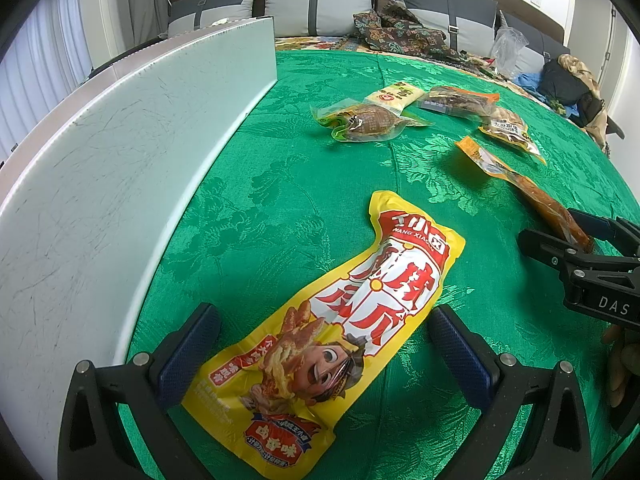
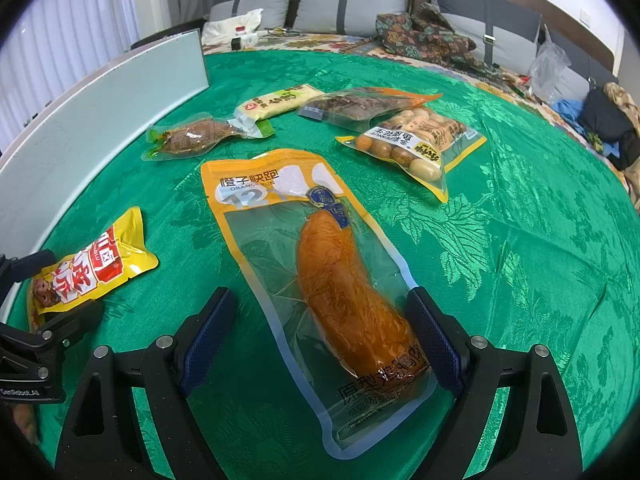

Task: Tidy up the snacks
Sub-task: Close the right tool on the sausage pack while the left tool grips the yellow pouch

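While both sets of jaws stand apart: left gripper [image 1: 324, 344] straddles yellow foil snack pouch [image 1: 336, 320]; right gripper [image 2: 324, 332] straddles clear orange-trimmed chicken-breast pouch [image 2: 320, 272]; 4 packets beyond (green patterned tablecloth [image 2: 520, 240]).

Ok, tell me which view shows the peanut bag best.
The right wrist view. There the peanut bag lies whole and unobstructed on the green tablecloth, its round nuts and label visible. The left wrist view catches it small and far off, too squeezed to make out the contents clearly.
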Demonstrator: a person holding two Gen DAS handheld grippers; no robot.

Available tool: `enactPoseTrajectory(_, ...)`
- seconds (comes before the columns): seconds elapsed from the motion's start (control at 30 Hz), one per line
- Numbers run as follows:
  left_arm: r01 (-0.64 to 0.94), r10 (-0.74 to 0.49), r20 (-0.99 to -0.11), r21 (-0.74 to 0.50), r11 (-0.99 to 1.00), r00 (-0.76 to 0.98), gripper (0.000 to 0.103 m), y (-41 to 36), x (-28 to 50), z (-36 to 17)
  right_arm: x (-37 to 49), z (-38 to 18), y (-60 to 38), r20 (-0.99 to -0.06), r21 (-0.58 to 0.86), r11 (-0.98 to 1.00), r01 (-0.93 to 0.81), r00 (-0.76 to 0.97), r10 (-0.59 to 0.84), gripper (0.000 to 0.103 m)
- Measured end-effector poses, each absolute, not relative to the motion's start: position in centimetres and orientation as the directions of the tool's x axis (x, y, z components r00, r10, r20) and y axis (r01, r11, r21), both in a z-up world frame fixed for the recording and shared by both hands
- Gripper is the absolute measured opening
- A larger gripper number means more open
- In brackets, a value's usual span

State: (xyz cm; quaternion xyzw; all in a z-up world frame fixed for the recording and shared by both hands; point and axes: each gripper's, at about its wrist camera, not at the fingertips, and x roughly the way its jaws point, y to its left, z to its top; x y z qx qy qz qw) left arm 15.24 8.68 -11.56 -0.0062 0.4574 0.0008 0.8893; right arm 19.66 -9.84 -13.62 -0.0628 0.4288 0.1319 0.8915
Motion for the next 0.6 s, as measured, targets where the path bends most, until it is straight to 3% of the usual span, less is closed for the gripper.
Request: enactPoseTrajectory(0.6,-0.007,-0.003,-0.814,-0.009,1.000,0.581,0.103,8.75,15.26,-11.60,19.65,-13.61,-9.81,-0.781,0.002,0.957,-0.289,0.597,0.182,0.090)
